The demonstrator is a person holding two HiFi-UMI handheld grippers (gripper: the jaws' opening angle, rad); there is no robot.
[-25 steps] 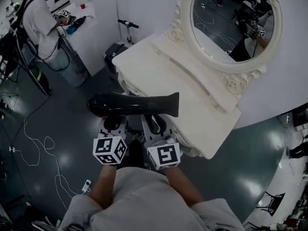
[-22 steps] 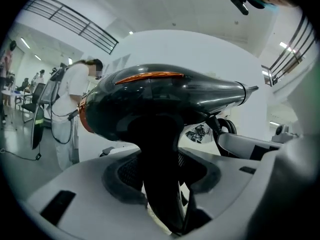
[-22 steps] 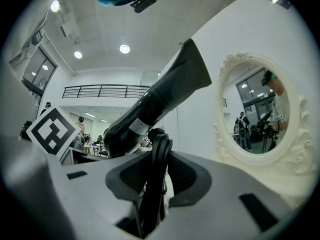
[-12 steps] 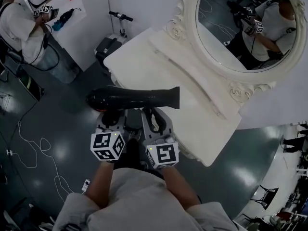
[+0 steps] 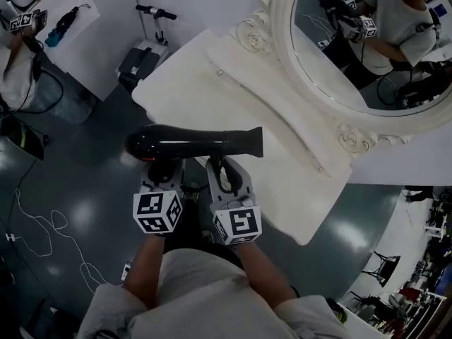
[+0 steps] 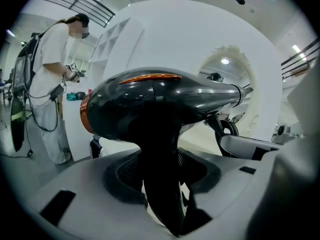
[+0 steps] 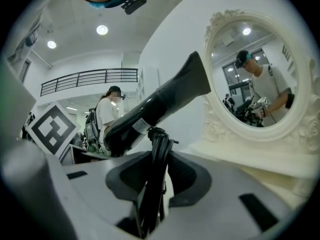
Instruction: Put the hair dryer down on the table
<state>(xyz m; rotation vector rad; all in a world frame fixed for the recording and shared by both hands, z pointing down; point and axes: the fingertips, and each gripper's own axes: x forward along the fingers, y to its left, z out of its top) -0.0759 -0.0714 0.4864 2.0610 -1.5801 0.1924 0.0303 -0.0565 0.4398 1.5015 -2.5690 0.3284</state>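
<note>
In the head view a black hair dryer (image 5: 191,142) lies level in the air, its nozzle pointing right over the near edge of the white dressing table (image 5: 212,90) and its rear end over the floor. My left gripper (image 5: 164,177) is shut on the dryer's handle from below. In the left gripper view the handle (image 6: 160,179) stands between the pads, under the glossy body (image 6: 150,101). My right gripper (image 5: 224,181) is shut on the dryer's bundled black cord (image 7: 155,174), which hangs beneath the dryer (image 7: 160,106).
A large oval mirror (image 5: 367,41) in an ornate white frame stands at the back of the dressing table. A scooter (image 5: 141,48) is parked left of the table. A person (image 5: 14,48) works at a white bench at the far left. Cables (image 5: 35,217) trail over the dark floor.
The view has swung, so the table and mirror sit further left and nearer in the picture. Both grippers keep the same hold, and the dryer stays level above them.
</note>
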